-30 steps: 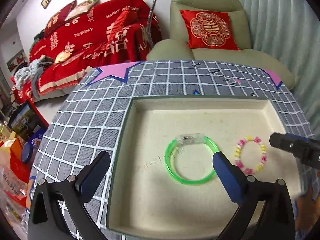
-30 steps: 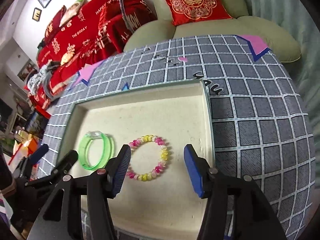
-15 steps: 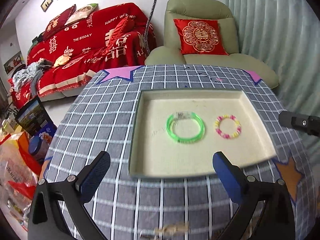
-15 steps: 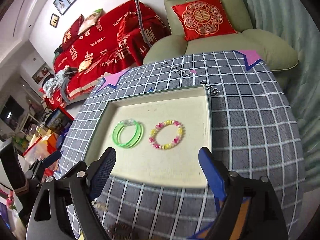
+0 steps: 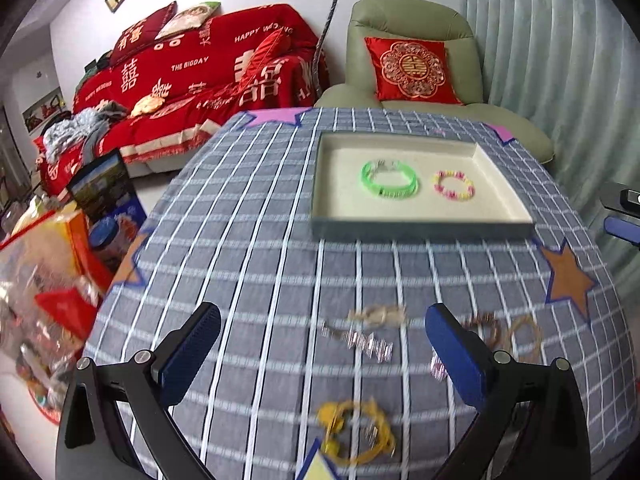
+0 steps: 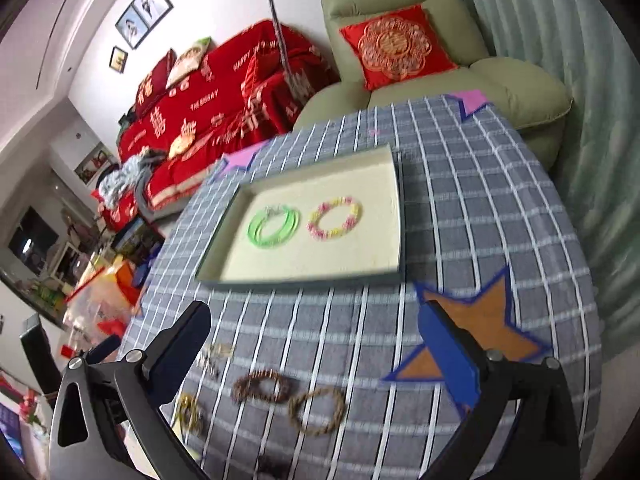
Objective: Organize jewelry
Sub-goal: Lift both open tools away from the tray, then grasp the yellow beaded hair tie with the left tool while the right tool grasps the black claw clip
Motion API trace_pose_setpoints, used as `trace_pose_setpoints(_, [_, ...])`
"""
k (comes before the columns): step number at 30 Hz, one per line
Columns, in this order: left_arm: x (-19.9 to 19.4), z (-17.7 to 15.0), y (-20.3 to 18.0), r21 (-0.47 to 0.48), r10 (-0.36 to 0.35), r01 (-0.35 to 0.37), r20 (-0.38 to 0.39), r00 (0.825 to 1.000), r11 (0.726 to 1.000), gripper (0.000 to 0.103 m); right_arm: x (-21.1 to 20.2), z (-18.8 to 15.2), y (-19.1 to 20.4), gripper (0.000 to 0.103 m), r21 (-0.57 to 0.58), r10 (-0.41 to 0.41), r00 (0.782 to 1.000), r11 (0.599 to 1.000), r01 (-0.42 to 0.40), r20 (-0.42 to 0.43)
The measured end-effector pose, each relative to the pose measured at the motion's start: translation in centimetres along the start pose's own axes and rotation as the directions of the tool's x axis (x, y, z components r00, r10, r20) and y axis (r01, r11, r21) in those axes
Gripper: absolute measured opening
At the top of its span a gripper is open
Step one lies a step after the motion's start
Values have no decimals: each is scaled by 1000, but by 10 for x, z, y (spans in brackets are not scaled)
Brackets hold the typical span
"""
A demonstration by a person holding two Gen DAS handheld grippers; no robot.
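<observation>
A cream-lined tray (image 5: pixel 420 227) (image 6: pixel 300 279) sits on the far half of the checked tablecloth. In it lie a green bangle (image 5: pixel 390 182) (image 6: pixel 274 226) and a pink-and-yellow bead bracelet (image 5: pixel 453 186) (image 6: pixel 335 218). Loose pieces lie on the near cloth: a silver chain (image 5: pixel 358 340), a beige piece (image 5: pixel 378 316), a yellow bracelet (image 5: pixel 356 432), a brown bead bracelet (image 6: pixel 262 386) and a tan rope bracelet (image 6: pixel 317 408). My left gripper (image 5: pixel 324 348) hovers open above the chain. My right gripper (image 6: pixel 316 356) hangs over the brown pieces, its jaws opening with nothing between them.
An orange star patch (image 6: pixel 476 332) lies on the cloth by my right finger. Beyond the round table stand a green armchair (image 5: pixel 408 44) and a red-covered sofa (image 5: pixel 192 76). Bags and boxes (image 5: pixel 52 264) crowd the floor at the left. A curtain (image 5: pixel 560 60) hangs at the right.
Both grippers have drawn back from over the tray to the near side of the table. The right jaws have spread wider. The loose jewelry has come into view.
</observation>
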State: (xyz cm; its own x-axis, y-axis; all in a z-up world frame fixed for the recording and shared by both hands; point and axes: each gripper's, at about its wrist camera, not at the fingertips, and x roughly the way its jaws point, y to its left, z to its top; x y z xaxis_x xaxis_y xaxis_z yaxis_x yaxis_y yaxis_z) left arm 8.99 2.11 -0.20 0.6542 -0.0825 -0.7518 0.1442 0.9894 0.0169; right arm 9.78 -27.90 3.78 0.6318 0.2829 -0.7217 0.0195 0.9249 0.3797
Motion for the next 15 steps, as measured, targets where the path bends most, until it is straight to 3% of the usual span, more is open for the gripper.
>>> trace_pose_setpoints(5, [-5, -31, 10, -30, -6, 5, -36, 999, 1000, 103, -2, -36, 12, 103, -77, -55, 997, 996, 51, -57])
trace_pose_setpoints(15, [2, -71, 34, -62, 36, -43, -104, 994, 997, 103, 2, -99, 20, 103, -100, -80, 988, 993, 67, -134])
